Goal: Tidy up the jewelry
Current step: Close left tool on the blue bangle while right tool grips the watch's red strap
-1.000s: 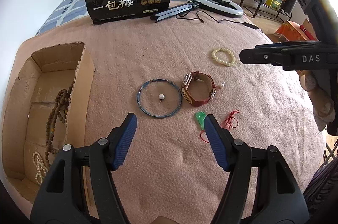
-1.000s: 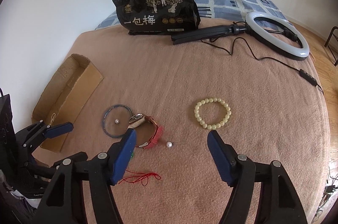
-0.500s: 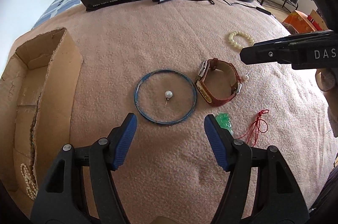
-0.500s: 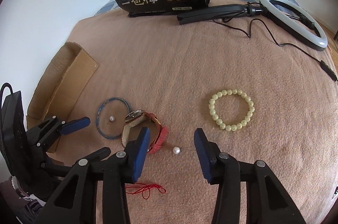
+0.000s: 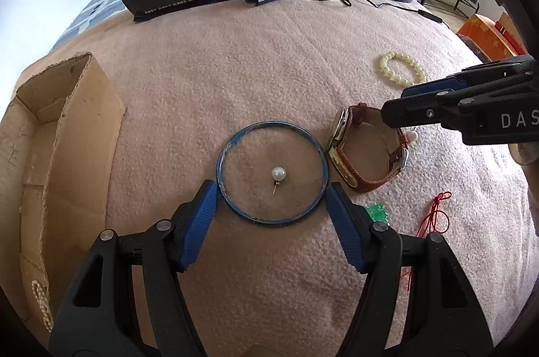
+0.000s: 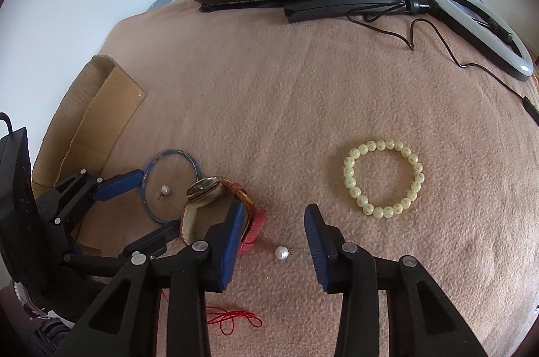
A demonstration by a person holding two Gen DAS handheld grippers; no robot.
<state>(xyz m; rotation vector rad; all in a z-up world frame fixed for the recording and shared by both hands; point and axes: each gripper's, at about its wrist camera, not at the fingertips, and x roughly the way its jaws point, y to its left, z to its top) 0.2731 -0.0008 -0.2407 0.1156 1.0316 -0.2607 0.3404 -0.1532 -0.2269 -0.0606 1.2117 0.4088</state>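
Left gripper [image 5: 272,188] is spread wide around the blue bangle [image 5: 272,172] on the pink blanket [image 5: 235,70], while the right gripper [image 6: 274,224], also open, straddles a pearl earring [image 6: 281,252] beside the red watch [image 6: 215,205].

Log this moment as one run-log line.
left gripper: open, astride blue bangle | right gripper: open, over pearl earring | nothing held

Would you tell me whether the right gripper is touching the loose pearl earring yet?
Apart. In the right wrist view, the pearl earring lies between the open right gripper fingers with bare blanket on both sides.
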